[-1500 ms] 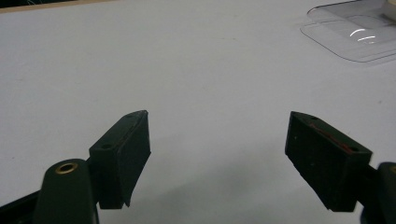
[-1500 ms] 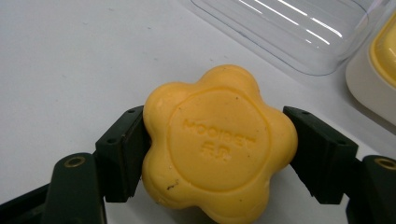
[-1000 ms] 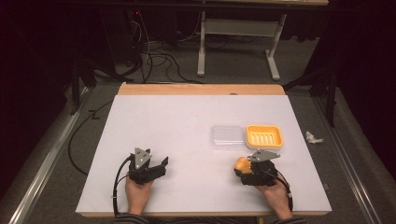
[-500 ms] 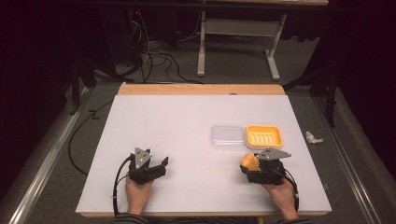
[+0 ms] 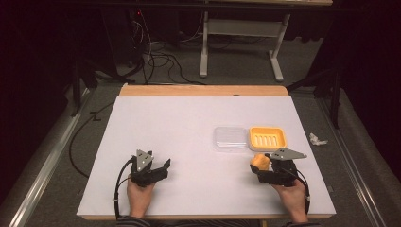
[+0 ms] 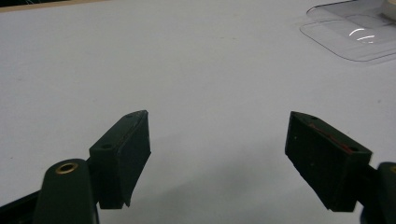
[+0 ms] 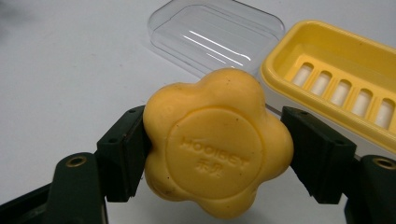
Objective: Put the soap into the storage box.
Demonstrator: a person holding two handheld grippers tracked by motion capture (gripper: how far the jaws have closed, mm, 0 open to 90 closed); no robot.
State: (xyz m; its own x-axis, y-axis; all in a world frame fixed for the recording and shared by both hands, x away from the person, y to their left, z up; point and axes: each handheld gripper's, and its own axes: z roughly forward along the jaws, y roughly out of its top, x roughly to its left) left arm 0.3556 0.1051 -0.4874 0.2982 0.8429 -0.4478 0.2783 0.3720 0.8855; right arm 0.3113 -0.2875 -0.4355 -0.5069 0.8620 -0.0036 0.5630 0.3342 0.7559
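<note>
Yellow flower-shaped soap bar (image 7: 217,144) is pinched flat-face-up by right gripper (image 5: 265,169), lower right, just short of slotted yellow plastic dish (image 5: 267,138), presumably for placing; left gripper (image 5: 156,170) is held spread, idle.

A white table (image 5: 189,142) with a wooden far edge. Near its right edge lie a clear lid (image 5: 230,138) and, just beside it, a yellow soap dish (image 5: 267,138).
</note>
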